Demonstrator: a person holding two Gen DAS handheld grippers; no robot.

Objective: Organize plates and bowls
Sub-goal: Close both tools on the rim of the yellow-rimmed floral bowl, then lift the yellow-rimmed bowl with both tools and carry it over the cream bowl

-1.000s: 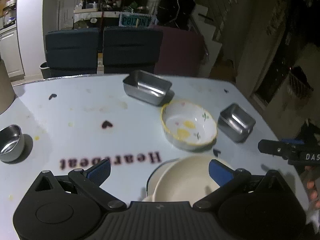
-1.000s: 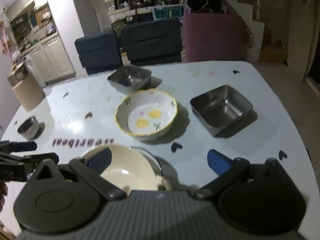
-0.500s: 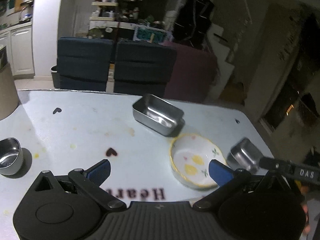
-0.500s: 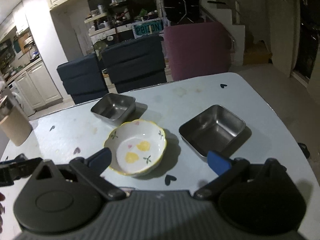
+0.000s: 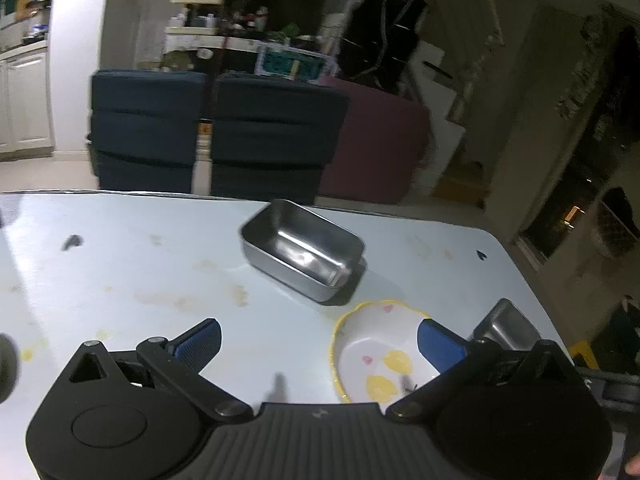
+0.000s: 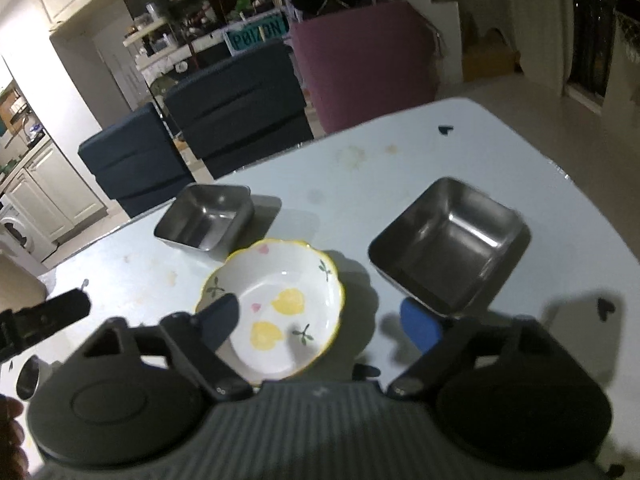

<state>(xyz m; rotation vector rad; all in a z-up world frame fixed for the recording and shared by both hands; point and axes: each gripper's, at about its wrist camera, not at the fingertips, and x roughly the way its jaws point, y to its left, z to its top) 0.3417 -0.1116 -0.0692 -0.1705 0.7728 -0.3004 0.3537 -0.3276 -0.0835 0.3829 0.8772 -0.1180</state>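
Gone from both views since a second ago: the stacked cream dishes that lay nearest the cameras. Carried forward over the tabletop (image 6: 360,184) instead, with the bowl (image 6: 280,300) now large and low in the right wrist view.

Right hand-held gripper (image 6: 320,316): partly narrowed, having just been closing from full width, yet not clamped on anything. Straddles the bowl, one finger over the near-left rim, the other just right of the bowl, beside the corner of the square tin (image 6: 452,240). No pad seen pressing on the rim, so no grip yet.

Left hand-held gripper (image 5: 320,338): spread wide, holding nothing. Hangs left of the bowl (image 5: 372,348), its right pad overlapping the bowl's rim in the picture; touching or not, cannot tell. Also shows as a dark bar left of the bowl in the right wrist view.

Behind the bowl, just beside it: the far tin (image 5: 304,248), upright and empty. Right of the bowl: the square tin, close but apart. Far left of the bowl, at the picture's edge: a small steel cup (image 6: 28,376).

Reads as a shift of attention from the cream dishes to the bowl, likely the next piece to be picked and stacked. Most of the sorting probably remains, with both tins and the bowl lying separately. Calls for a squarer bite on the rim before lifting; could slip from a thin, glazed edge.
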